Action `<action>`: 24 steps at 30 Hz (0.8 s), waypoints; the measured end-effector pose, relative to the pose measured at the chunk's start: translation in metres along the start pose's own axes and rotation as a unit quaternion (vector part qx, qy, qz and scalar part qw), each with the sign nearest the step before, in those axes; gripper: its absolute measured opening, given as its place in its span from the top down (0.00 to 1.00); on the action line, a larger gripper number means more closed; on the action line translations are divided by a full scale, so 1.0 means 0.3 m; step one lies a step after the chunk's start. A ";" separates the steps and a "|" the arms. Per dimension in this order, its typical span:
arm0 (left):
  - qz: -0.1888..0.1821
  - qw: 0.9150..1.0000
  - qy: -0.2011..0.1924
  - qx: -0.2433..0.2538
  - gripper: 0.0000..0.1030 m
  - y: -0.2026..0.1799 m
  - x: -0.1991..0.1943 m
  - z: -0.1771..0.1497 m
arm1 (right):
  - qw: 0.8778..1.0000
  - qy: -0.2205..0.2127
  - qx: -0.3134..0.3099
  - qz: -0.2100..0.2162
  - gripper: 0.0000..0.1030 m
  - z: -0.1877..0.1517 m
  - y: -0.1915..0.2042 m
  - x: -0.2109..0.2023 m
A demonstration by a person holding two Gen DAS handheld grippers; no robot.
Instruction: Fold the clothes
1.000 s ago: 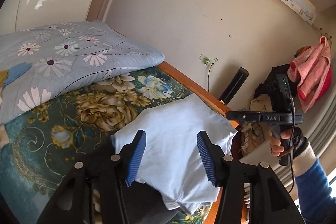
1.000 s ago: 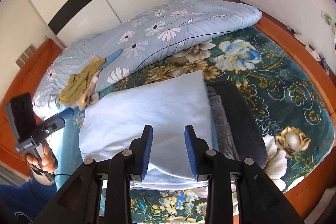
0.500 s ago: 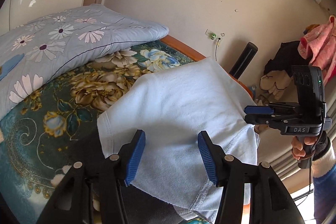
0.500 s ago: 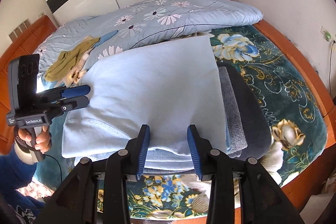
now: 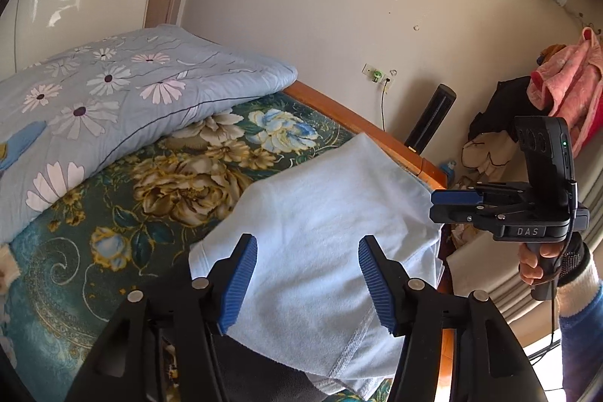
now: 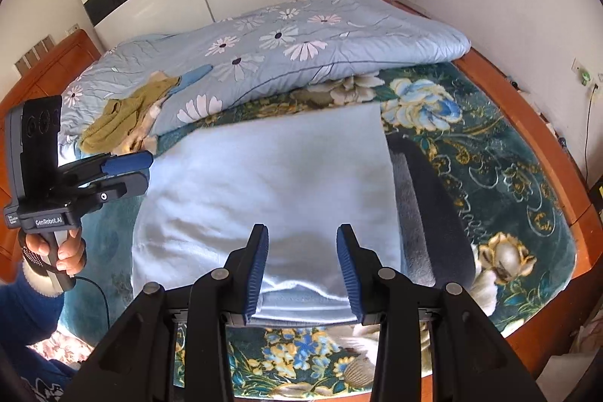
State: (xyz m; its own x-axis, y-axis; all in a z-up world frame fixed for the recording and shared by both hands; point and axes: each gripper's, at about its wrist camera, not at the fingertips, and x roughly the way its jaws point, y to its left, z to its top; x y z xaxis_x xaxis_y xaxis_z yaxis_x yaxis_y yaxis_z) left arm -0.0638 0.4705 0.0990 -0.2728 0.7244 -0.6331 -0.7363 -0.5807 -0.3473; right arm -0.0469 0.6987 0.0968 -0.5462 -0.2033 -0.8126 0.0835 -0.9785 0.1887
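A folded light blue garment (image 5: 331, 213) (image 6: 271, 183) lies flat on the floral bedspread, on top of a grey garment (image 6: 409, 213) and a dark garment (image 6: 444, 210). My left gripper (image 5: 307, 281) hovers open over its near end, with cloth showing below the gap. From the right wrist view, the left gripper (image 6: 145, 170) sits at the garment's left edge. My right gripper (image 6: 303, 266) is open above the garment's front fold. Seen side-on, the right gripper (image 5: 433, 206) hangs beside the garment's right edge, held by a hand (image 5: 535, 262).
A folded blue daisy quilt (image 6: 301, 40) lies behind the garment, with an olive garment (image 6: 124, 115) on it. The wooden bed frame (image 6: 542, 153) runs along the wall. A black upright object (image 5: 433, 119) and hanging pink cloth (image 5: 565, 81) stand past the bed.
Both grippers have moved in toward the light blue garment, which now fills more of each view. Each gripper now sits at a side edge. Both pairs of jaws stay open.
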 end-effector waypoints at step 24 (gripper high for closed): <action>0.034 0.997 0.067 0.012 0.36 -0.030 0.187 0.028 | 0.999 0.021 0.031 -0.009 0.62 0.154 -0.045 0.173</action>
State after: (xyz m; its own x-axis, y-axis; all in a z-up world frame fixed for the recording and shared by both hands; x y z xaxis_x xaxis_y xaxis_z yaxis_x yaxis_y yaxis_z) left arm -0.0778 0.5195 0.0725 -0.2385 0.6275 -0.7412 -0.7346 -0.6158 -0.2850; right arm -0.1147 0.7029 0.0776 -0.5110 -0.1879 -0.8388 0.0213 -0.9783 0.2062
